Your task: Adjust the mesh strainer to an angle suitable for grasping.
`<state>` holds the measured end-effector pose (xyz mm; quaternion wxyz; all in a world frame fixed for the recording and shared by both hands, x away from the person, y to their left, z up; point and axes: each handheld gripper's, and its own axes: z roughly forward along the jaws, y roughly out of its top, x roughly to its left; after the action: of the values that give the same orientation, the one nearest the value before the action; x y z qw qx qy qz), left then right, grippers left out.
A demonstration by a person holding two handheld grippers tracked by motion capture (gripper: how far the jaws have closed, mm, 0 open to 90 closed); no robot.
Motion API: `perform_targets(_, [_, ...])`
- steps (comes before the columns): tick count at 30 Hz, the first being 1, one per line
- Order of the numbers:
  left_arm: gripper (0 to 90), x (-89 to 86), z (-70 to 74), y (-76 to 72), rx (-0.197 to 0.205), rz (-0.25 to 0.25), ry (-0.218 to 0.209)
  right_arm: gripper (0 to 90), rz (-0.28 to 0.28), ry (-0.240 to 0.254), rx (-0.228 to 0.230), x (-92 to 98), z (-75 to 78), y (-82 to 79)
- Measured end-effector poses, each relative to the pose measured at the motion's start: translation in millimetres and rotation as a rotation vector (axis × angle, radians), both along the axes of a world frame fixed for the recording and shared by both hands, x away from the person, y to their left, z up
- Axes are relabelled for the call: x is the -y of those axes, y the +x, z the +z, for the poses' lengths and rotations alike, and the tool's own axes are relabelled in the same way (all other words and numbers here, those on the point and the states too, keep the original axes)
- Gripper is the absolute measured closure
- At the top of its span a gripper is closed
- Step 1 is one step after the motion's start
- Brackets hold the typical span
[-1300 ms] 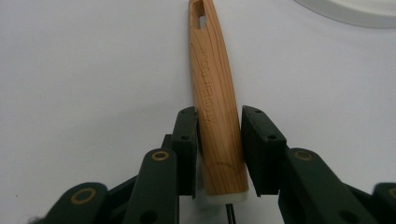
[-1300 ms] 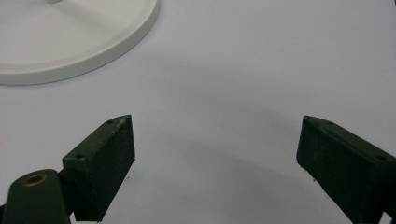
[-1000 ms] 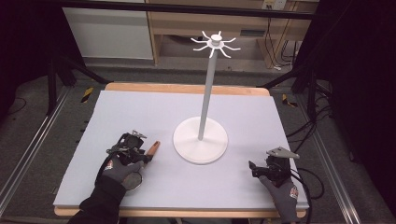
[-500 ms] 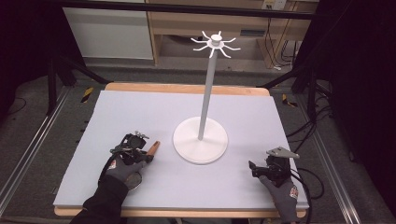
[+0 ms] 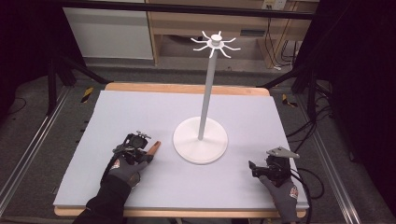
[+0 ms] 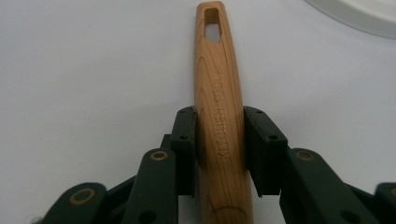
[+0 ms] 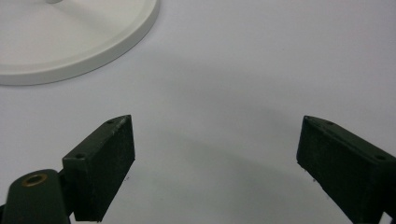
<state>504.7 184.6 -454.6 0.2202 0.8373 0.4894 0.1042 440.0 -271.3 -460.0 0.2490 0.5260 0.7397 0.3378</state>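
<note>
The desk [image 5: 140, 107] carries a pale grey mat that covers nearly its whole top. Near the middle stands a white stand [image 5: 201, 140], a round flat base with a thin upright pole topped by a ring of short curved hooks. To the left of the base, near it but apart, lies a wooden handle [image 6: 219, 116] flat on the mat, its slotted end pointing away from the person toward the stand's base. The left gripper [image 6: 219, 149] has just been closing its jaws, and both pads now press the handle's sides at its middle. The right gripper [image 7: 215, 154] rests low over bare mat near the desk's right front corner, jaws spread wide with nothing between them.
</note>
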Motion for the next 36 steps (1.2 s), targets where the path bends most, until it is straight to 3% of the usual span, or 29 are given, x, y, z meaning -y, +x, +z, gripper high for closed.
perform_targets(8, [67.1, -3.5, -0.5, -1.3, 0.015, -0.014, -0.023, 11.7, 0.002, -0.003, -0.004, 0.0, -0.3, 0.4])
perform_targets(13, [67.3, -2.5, 2.8, -3.5, 0.048, -0.019, -0.014, 11.7, 0.001, -0.008, 0.002, 0.4, -0.3, 0.6])
perform_targets(20, [67.4, -12.8, 18.2, -11.1, 0.105, -0.007, -0.056, 11.7, -0.002, -0.003, -0.001, 0.0, 0.0, 0.2])
perform_targets(29, [67.4, -28.5, 53.9, -31.3, 0.251, 0.000, -0.159, 11.7, 0.001, -0.004, 0.003, 0.2, 0.3, -0.2])
perform_targets(36, [67.3, -30.4, 73.4, -43.0, 0.333, -0.003, -0.214, 11.6, -0.001, -0.005, 0.008, 0.2, 0.7, -0.6])
